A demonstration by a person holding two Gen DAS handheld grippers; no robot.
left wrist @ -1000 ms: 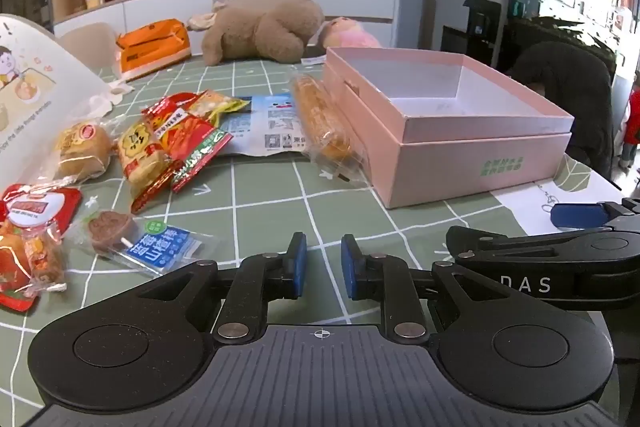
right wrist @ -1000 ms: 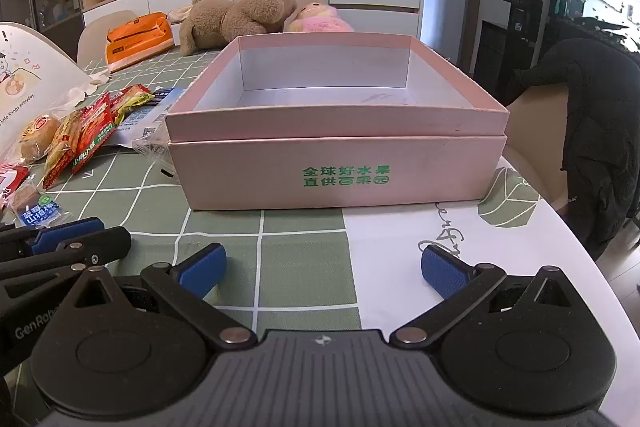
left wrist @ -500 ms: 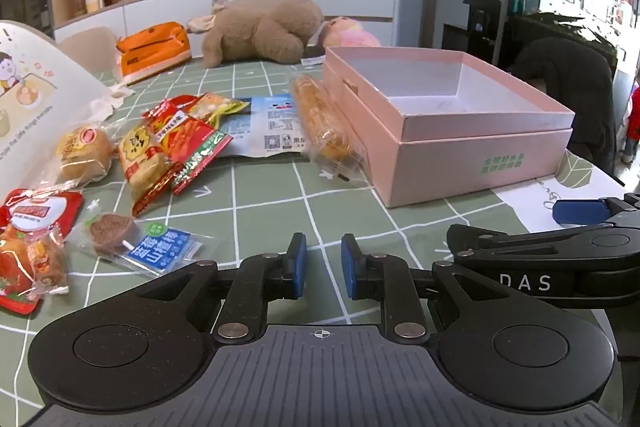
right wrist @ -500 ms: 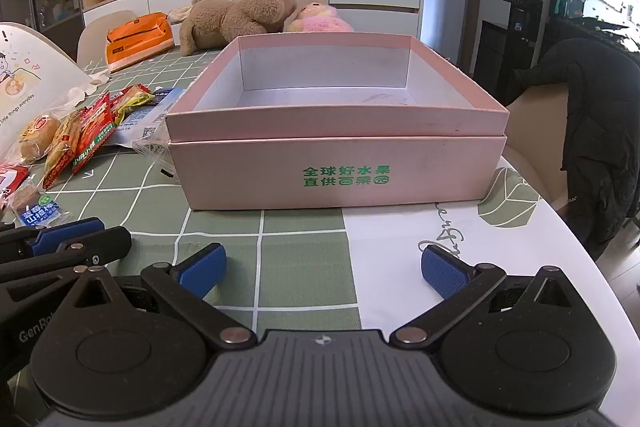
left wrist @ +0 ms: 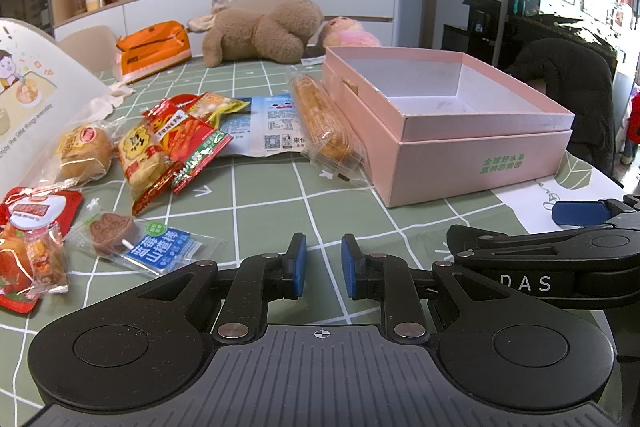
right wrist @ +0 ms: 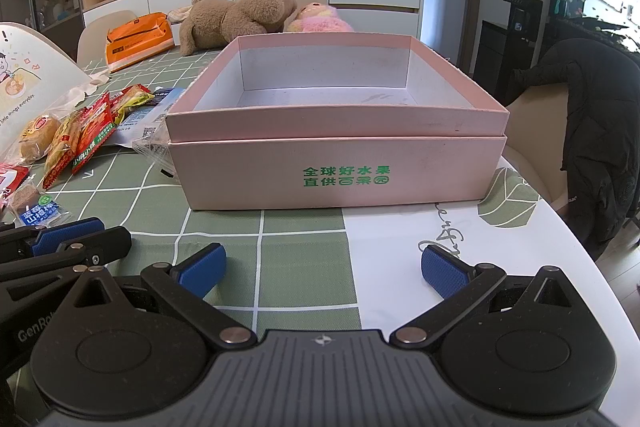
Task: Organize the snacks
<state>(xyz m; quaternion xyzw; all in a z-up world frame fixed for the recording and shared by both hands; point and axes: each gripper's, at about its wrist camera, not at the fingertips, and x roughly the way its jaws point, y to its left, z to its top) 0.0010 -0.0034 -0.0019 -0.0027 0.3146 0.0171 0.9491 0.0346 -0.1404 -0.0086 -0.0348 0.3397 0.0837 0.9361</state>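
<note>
An empty pink box (left wrist: 440,131) (right wrist: 336,151) stands on the green checked tablecloth. Several wrapped snacks lie left of it: a long bread roll (left wrist: 324,123) against the box, red and yellow packets (left wrist: 176,143), a round cake (left wrist: 84,151), a blue-label hawthorn piece (left wrist: 140,245) and red packets (left wrist: 28,239). My left gripper (left wrist: 323,265) hovers low over the cloth in front of the snacks, empty, its pads nearly together with a narrow gap. My right gripper (right wrist: 323,269) is wide open and empty in front of the box.
A brown plush bear (left wrist: 264,31) and a pink plush (left wrist: 352,33) lie behind the box. An orange tissue pack (left wrist: 154,49) sits at the back left. A white illustrated bag (left wrist: 28,107) stands at the left. A dark coat (right wrist: 592,131) hangs on a chair at the right.
The left wrist view has shifted slightly, so the snacks sit a little further right and lower in frame. Both grippers keep the same opening. The right gripper has not moved.
</note>
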